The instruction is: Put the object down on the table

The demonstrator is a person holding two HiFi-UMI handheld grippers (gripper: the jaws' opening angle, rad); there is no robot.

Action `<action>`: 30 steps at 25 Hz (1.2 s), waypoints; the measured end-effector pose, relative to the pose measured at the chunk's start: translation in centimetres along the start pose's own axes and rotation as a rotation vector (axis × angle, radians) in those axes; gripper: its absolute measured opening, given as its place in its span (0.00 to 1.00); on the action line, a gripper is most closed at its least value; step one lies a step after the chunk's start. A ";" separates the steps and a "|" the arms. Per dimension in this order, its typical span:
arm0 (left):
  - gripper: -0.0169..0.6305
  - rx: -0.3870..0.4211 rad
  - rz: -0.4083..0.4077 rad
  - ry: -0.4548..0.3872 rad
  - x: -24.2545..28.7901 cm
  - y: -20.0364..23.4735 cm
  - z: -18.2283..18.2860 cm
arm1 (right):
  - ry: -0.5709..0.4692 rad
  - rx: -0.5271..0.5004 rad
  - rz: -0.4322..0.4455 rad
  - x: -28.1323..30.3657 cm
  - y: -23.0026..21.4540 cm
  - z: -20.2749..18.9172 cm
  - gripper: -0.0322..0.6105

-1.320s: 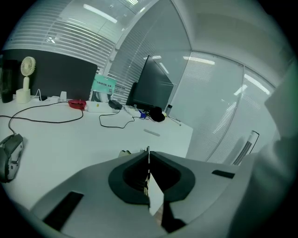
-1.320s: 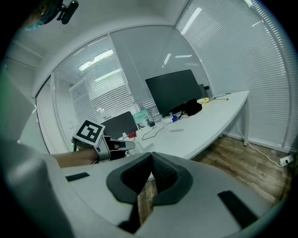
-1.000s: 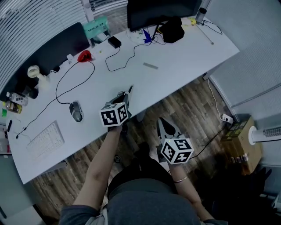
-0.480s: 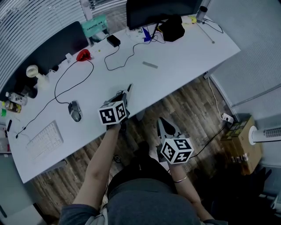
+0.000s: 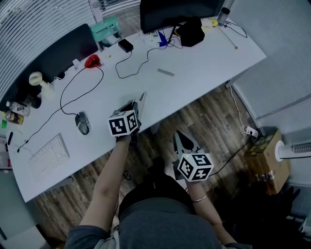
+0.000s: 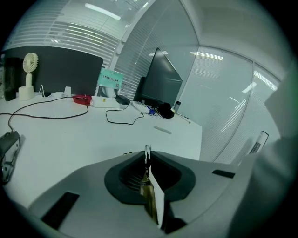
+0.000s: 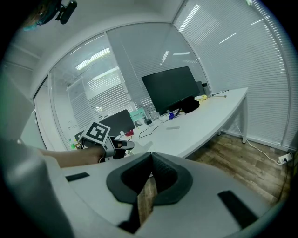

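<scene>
My left gripper [image 5: 141, 99] hovers low over the white table [image 5: 204, 63] near its front edge, its jaws just starting to open. A thin pale strip [image 6: 147, 151] stands edge-on between the tips, which still pinch it in the left gripper view [image 6: 147, 158]. The rest of the strip is hidden by the jaws. My right gripper [image 5: 179, 134] hangs off the table, over the wooden floor in front of the person's lap. It is shut, with nothing between its tips in the right gripper view [image 7: 150, 173].
On the table lie a mouse [image 5: 83, 122], a keyboard [image 5: 50, 154], black cables [image 5: 73, 99], a small grey bar [image 5: 166, 72], a red object [image 5: 92, 61] and a black pouch [image 5: 190, 33] below a monitor [image 5: 180, 12]. A cardboard box [image 5: 265, 155] stands on the floor at right.
My left gripper has shifted slightly to the left and farther over the table. The right gripper has stayed where it was.
</scene>
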State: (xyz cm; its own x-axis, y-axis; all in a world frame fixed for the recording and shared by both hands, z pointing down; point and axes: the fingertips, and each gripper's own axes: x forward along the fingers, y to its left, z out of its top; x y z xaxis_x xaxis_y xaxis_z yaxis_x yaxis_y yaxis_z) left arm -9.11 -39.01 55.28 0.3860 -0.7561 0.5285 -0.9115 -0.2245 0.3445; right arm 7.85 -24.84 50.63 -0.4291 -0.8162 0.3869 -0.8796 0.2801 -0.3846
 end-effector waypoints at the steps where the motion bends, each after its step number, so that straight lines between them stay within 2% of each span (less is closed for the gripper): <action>1: 0.07 0.000 0.005 0.001 0.0 0.2 0.0 | 0.001 0.000 0.001 0.0 0.0 0.0 0.05; 19: 0.13 0.011 0.057 0.014 0.3 2.0 -0.2 | 0.011 0.002 0.006 -0.2 0.0 -0.5 0.05; 30: 0.23 0.001 0.054 0.005 -0.2 2.7 -0.3 | 0.015 0.000 0.006 -0.4 0.0 -0.8 0.05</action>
State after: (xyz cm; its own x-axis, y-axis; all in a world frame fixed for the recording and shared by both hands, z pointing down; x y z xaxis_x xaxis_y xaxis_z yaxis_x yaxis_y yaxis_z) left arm -11.62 -39.30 56.41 0.3373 -0.7639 0.5502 -0.9310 -0.1841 0.3152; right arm 7.87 -24.08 51.10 -0.4375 -0.8068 0.3971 -0.8769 0.2850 -0.3871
